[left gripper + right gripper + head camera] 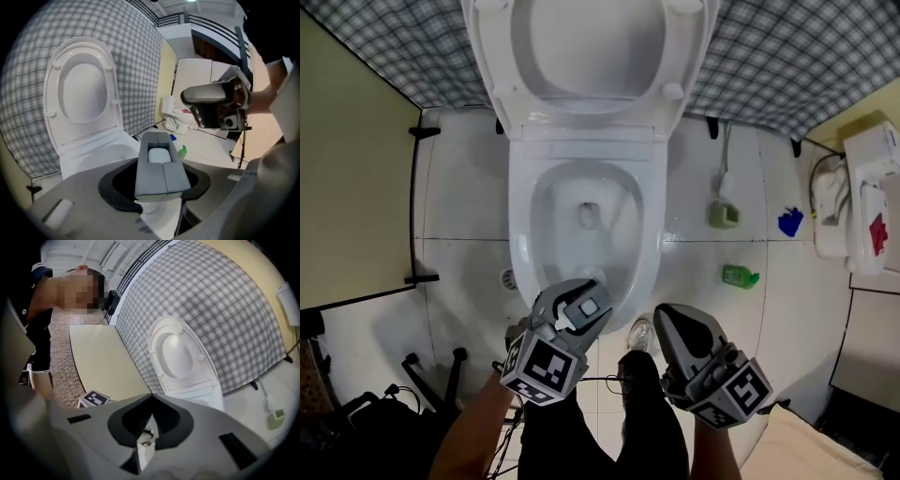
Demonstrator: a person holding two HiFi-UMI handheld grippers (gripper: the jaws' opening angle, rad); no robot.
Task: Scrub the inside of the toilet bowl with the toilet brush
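The camera on my head looks steeply down from well above, taking in the toilet bowl [581,211], the tiled floor [741,328] and both grippers at the bottom edge. The camera on my left gripper [592,302] sits low and close, facing along its fingers [161,173] toward the raised lid [82,89], with my right gripper [187,97] off to the right. The one on my right gripper faces that same lid and the checked wall [225,315] at a slant; all three views share the lid.

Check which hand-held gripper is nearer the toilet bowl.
Left. The left hand-held gripper hangs over the front rim of the toilet bowl. The right hand-held gripper is clear of the rim, in front of it and off to the right.
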